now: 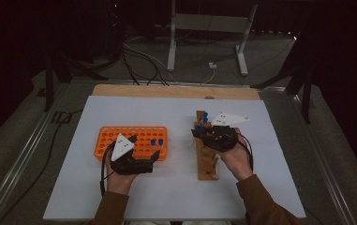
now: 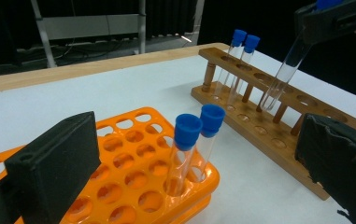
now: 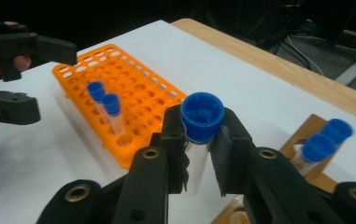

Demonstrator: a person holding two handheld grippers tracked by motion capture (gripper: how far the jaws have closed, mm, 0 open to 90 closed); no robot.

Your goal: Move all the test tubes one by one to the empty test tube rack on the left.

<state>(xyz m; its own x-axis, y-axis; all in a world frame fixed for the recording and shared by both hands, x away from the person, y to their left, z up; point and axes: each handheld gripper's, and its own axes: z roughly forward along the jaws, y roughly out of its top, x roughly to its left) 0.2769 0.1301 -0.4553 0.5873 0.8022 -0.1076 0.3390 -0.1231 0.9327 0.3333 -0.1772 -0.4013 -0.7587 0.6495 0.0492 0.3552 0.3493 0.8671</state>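
On the white table sheet (image 1: 176, 197) I see my two racks: an orange plastic grid rack (image 1: 131, 142) at left and a long wooden tube rack (image 1: 206, 154) at right, well apart. My left gripper (image 1: 153, 157) sits at the orange rack's near edge, jaws spread wide with nothing between them. Two blue-capped clear tubes (image 2: 192, 140) stand side by side in that rack, just ahead of those jaws. My right gripper (image 3: 202, 140) is pinched on a clear glass tube with a blue cap (image 3: 202, 116), gripping just under the cap, above the wooden rack. Two more capped tubes (image 2: 238, 60) stand at that rack's far end. I can read no labels anywhere.
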